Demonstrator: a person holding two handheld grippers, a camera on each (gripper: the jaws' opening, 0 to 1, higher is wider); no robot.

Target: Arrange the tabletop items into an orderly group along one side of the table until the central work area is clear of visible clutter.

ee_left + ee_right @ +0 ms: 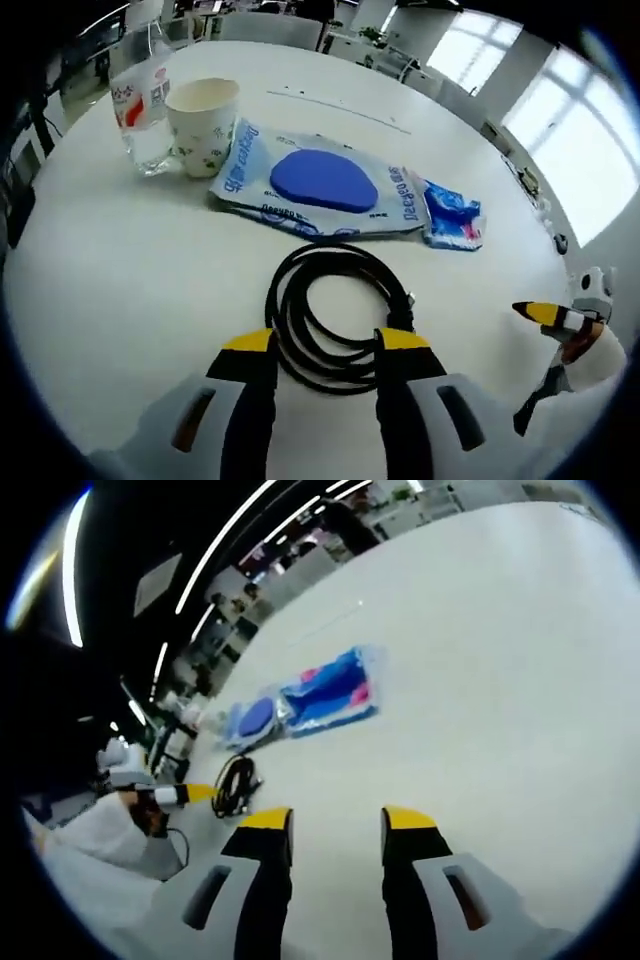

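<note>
In the left gripper view, the left gripper (327, 342) is lowest in the picture, with its two yellow-tipped jaws standing apart. Between and just past the tips lies the coiled black cable (335, 312) on the white table (110, 290); the near side of the coil sits in the gap of the jaws, but I cannot tell if the tips touch it, and they do not clamp it. At the right edge of this view the right gripper (548, 313) comes in, with a yellow tip over the table, well apart from the cable.

Beyond the cable lies a flat plastic pack with a blue oval (318, 181), and a small blue packet (452, 216) lies just beside its right end, seeming to touch it. Farther, at the left end of the pack, stands a paper cup (201, 124), upright and touching the pack. Just beside the cup stands a clear plastic bottle (141, 108) with a red and white label. These four things make a row across the far part of the table.

In the right gripper view, the right gripper (335, 819) has its jaws apart, with only bare table between them. To the left, farther, lies the cable (234, 784) with the left gripper's yellow tip (196, 793) next to it. Beyond are the pack (255, 720) and the blue packet (335, 692), side by side.
</note>
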